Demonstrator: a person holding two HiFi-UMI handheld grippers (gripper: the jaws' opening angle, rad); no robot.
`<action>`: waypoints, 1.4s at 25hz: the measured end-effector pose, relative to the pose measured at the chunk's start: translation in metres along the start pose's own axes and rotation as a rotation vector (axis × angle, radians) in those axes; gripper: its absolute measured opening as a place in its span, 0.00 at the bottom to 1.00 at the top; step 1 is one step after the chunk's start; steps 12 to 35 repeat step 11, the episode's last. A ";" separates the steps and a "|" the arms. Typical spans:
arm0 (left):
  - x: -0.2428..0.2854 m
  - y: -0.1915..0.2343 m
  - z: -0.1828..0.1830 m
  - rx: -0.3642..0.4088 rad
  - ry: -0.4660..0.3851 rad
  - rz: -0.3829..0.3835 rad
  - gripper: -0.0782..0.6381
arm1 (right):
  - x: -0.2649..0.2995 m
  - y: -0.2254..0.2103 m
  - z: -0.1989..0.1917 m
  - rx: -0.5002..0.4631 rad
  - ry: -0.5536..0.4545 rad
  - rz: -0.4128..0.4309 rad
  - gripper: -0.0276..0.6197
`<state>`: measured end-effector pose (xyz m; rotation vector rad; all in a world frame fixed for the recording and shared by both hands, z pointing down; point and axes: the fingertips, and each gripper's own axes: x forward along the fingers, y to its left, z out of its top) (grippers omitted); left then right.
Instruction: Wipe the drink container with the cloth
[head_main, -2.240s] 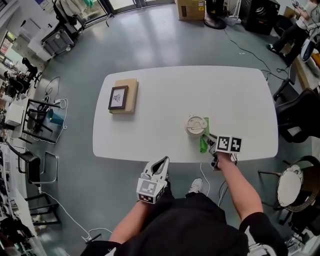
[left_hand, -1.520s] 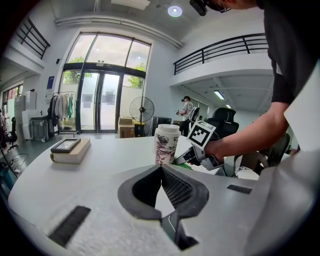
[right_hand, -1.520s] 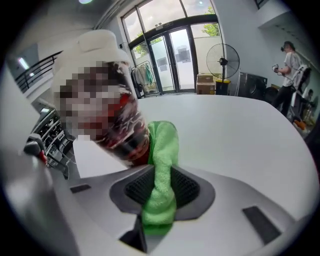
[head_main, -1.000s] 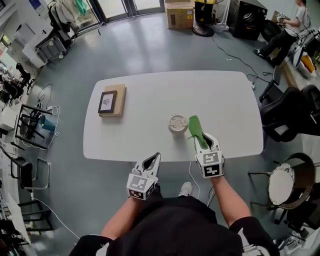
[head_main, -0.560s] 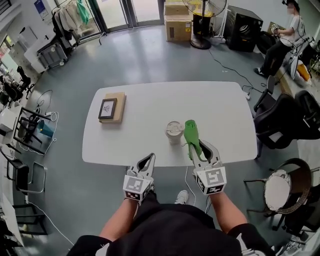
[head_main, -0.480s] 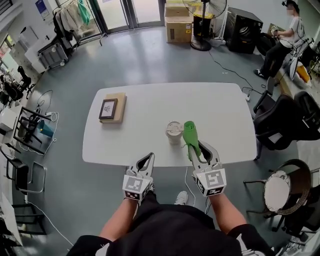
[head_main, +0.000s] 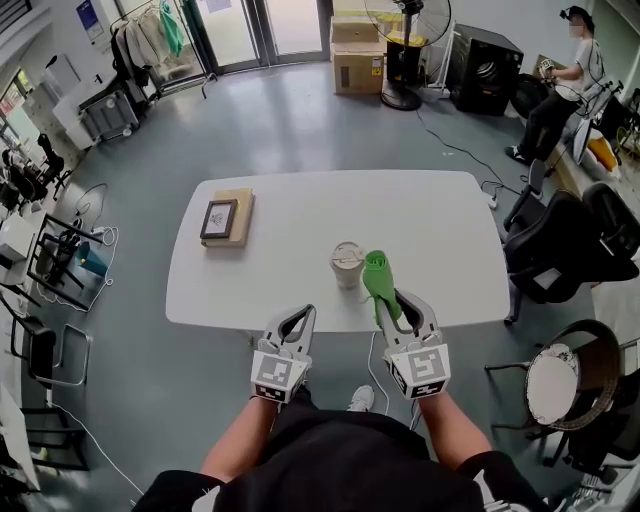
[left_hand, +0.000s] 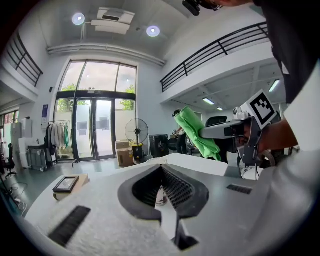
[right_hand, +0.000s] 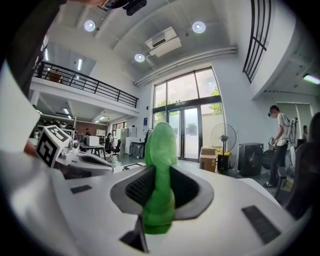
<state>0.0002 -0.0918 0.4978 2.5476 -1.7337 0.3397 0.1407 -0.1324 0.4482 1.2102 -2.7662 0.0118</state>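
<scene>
Closest in, both forearms reach forward, each hand holding a tool short of the near edge of the white table (head_main: 440, 220). The left tool (head_main: 299, 318) points up and ahead with its two jaws drawn together at the tips. Nothing sits between them; only the floor and a shoe show through the gap lower down. The right tool (head_main: 403, 303) stands level with it, well apart on its right, and its jaws are clamped on a green cloth (head_main: 378, 275). The cloth is bunched into a thick roll that rises out of the jaws and stands clear above them, held off the table.

Just beyond the right tool, ahead and a little to its left, the lidded drink cup (head_main: 347, 262) stands upright on the table near the front edge. The top of the cloth is just beside the cup on its right; whether they touch cannot be told. The left tool is well short of the cup.

Farther off, ahead and left of the left tool, a small framed picture (head_main: 220, 215) lies on a tan board (head_main: 240, 218) near the table's left end. Past the table, on the grey floor, stand cardboard boxes (head_main: 356, 45) and a pedestal fan (head_main: 405, 25).
</scene>
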 end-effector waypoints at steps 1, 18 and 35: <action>0.000 -0.003 -0.001 0.013 -0.001 -0.006 0.13 | -0.001 0.000 -0.001 0.001 0.001 -0.002 0.19; 0.002 -0.010 -0.001 0.009 -0.014 -0.004 0.13 | -0.003 0.002 0.005 -0.079 -0.039 0.005 0.19; 0.002 -0.010 -0.001 0.009 -0.014 -0.004 0.13 | -0.003 0.002 0.005 -0.079 -0.039 0.005 0.19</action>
